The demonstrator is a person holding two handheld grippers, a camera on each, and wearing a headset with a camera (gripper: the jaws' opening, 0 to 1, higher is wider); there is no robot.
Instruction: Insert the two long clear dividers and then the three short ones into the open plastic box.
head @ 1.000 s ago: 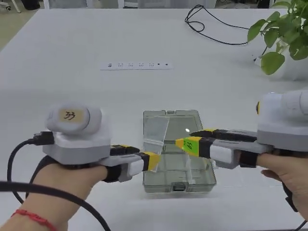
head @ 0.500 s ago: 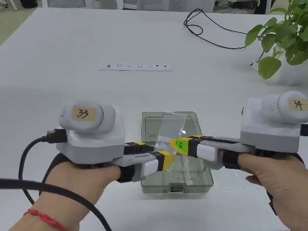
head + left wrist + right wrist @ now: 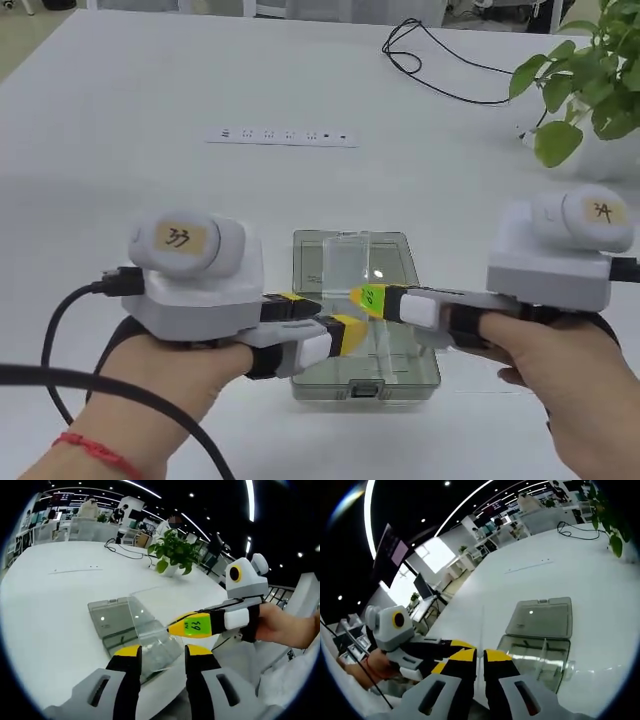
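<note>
there, right gripper [image 3: 366, 296] clamped on a clear divider [image 3: 348, 264] above the box [image 3: 406, 362], left gripper [image 3: 346, 331] apart, plant [image 3: 580, 90] beyond

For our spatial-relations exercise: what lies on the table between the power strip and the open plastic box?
Nothing: the head view shows bare white table between the power strip and the open plastic box.

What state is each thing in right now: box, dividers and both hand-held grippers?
plastic box: open, lid folded back flat behind the base.
held clear divider: upright above the box, pinched at one edge.
second clear divider: standing upright inside the box base.
left hand-held gripper: open, holding nothing, near the box's front.
right hand-held gripper: shut on the held clear divider.
</note>
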